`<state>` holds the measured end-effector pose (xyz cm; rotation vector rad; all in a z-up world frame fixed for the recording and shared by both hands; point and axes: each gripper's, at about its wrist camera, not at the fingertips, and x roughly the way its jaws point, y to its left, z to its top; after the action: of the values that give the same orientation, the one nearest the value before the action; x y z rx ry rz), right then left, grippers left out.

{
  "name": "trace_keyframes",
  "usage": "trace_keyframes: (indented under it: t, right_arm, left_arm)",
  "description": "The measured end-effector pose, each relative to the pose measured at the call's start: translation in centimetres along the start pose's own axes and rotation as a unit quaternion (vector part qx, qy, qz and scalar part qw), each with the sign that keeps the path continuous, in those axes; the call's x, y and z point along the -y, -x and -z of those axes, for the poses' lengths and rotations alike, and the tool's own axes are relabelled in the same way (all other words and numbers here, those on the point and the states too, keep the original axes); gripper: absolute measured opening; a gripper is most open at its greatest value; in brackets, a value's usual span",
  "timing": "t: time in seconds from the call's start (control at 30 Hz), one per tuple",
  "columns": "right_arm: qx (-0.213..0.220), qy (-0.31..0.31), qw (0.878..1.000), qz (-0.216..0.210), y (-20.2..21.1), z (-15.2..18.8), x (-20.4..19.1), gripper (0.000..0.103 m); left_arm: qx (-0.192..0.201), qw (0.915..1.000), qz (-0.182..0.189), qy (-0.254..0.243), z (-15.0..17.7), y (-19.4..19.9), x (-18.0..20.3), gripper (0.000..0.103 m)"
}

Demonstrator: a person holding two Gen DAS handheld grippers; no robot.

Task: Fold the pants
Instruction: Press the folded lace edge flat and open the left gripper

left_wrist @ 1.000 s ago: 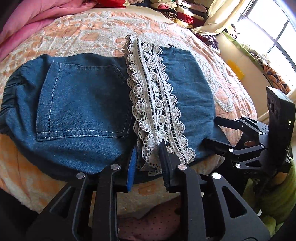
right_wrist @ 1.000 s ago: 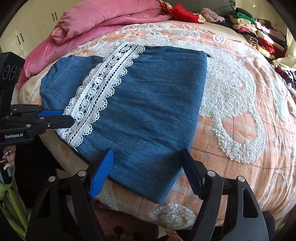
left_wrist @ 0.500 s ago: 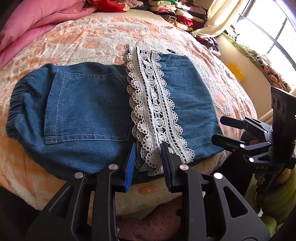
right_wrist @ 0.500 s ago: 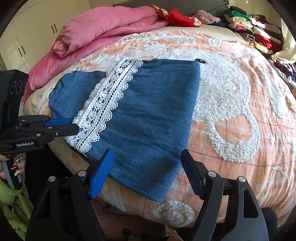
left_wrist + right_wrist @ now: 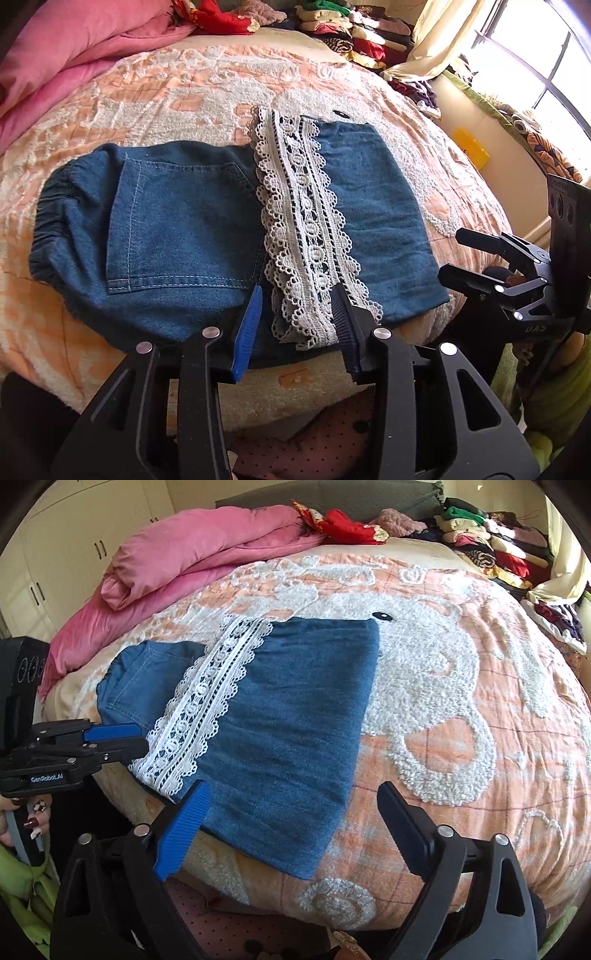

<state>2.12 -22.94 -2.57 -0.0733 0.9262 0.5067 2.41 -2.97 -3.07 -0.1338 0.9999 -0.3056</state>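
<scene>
Now pants (image 5: 192, 236) folded on bed (image 5: 184, 88); lace hem between opening left hand-held gripper (image 5: 295, 295).

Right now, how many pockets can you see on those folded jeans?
1: a stitched denim back pocket on the folded blue denim pants, between the elastic waistband and the white lace trim. Others may be hidden inside the fold.

Light: bright daylight from the window (image 5: 546, 66), which is blown out to white glare.
Bedspread (image 5: 184, 88): sunlit and washed pale near the window, duller away from it.
Shadows: soft.
Edges: strong fisheye bend, dark corners.
Focus: sharp throughout, no motion blur.
</scene>
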Motion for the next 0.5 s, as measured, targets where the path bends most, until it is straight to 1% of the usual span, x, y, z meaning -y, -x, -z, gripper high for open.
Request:
trace_keyframes:
  t: [0.17,0.23,0.3,0.5]
  right_arm:
    - [0.005,-0.009,1.000,0.009,0.3,-0.1,0.4,0.094]
    - [0.006,-0.011,1.000,0.012,0.4,-0.2,0.5,0.096]
    - [0.009,-0.010,1.000,0.015,0.5,-0.3,0.5,0.097]
    - [0.013,-0.008,1.000,0.019,0.8,-0.4,0.4,0.098]
  left_arm:
    - [0.006,1.0000,-0.003,-0.001,-0.1,0.4,0.0,0.039]
    - [0.008,1.0000,-0.005,0.000,-0.2,0.6,0.0,0.045]
    - [0.011,0.9999,-0.006,0.000,-0.2,0.7,0.0,0.049]
    - [0.018,0.9998,-0.010,0.000,-0.3,1.2,0.2,0.058]
